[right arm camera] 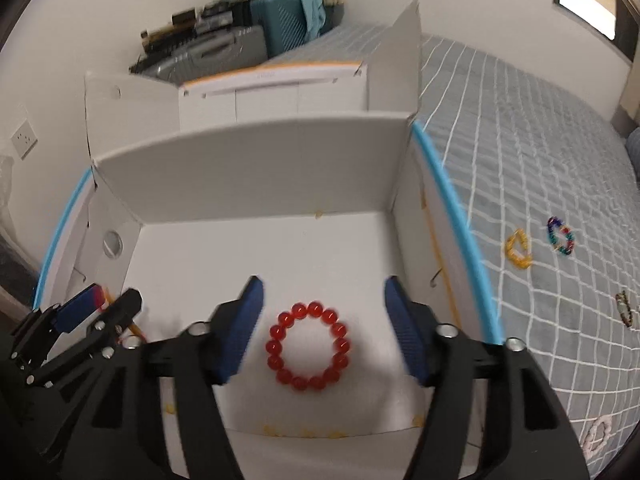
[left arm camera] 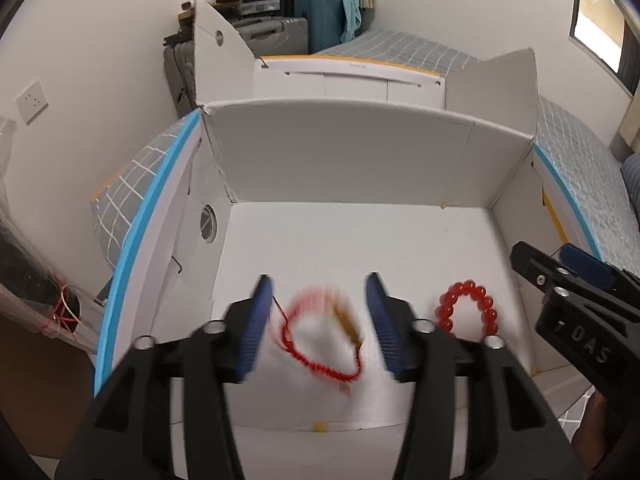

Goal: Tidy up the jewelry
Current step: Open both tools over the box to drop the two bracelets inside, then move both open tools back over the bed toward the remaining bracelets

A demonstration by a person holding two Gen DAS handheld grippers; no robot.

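- Red cord bracelet point(left arm camera: 320, 336): between the left claw's point(left arm camera: 320, 292) pads, touching neither; motion-blurred, so can't tell if it's resting on the box floor or in the air.
- Left claw: jaws apart about halfway, gripping nothing.
- Red bead bracelet point(right arm camera: 307, 352): flat on the box floor, a full ring, centred between the right claw's point(right arm camera: 324, 292) pads with clear gaps both sides.
- Right claw: jaws wide, holding nothing.
- Both bracelets sit side by side in the near half of the white box point(right arm camera: 256, 160); beads to the right of the cord one in the left view point(left arm camera: 466, 308).
- Box: open top, flaps up, floor otherwise bare. A second white box point(left arm camera: 348, 80) stands behind it.
- Right claw shows at the right edge of the left view point(left arm camera: 560, 276); left claw at the lower left of the right view point(right arm camera: 96, 304).
- Outside the box, on the grey checked bedspread point(right arm camera: 520, 140): yellow bracelet point(right arm camera: 518, 249), multicolour bracelet point(right arm camera: 561, 236), a small one near the right edge point(right arm camera: 624, 309), a pale one at the bottom right point(right arm camera: 598, 436).
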